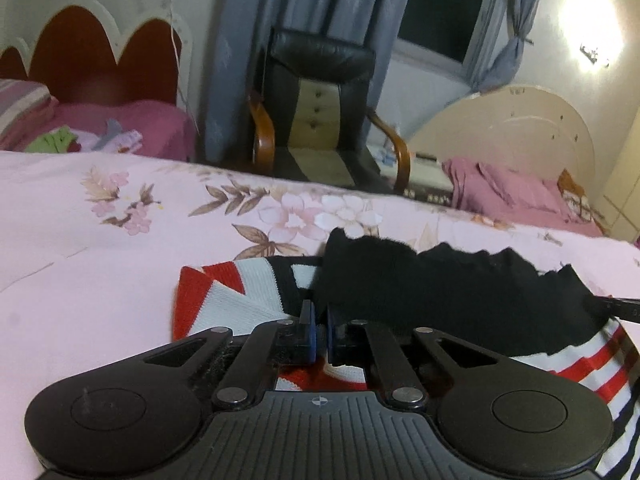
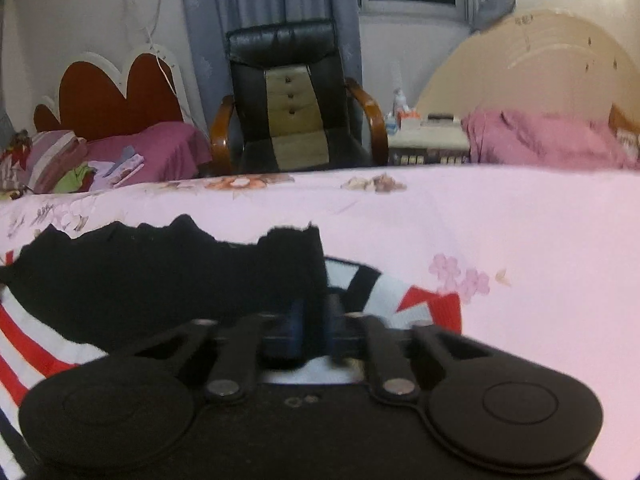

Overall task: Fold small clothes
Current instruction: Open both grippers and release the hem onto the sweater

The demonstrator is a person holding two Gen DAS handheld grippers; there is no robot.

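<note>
A small knit sweater (image 1: 440,292), black with red and white stripes, lies on the pink floral bedsheet (image 1: 100,260). My left gripper (image 1: 319,320) is shut on the sweater's black edge at its left corner, lifting the fabric. My right gripper (image 2: 316,320) is shut on the black edge of the same sweater (image 2: 140,280) at its right corner. The black part stands up between both grippers as a raised fold. Striped sleeves (image 1: 224,292) (image 2: 424,300) lie flat beneath. The tip of the right gripper shows at the right edge of the left wrist view (image 1: 616,308).
A black and tan armchair (image 1: 320,108) stands beyond the bed's far edge. Two more beds with pink covers (image 2: 540,140) (image 2: 152,148) flank it, with clothes piled on the left one. A bedside table (image 2: 428,140) holds small items.
</note>
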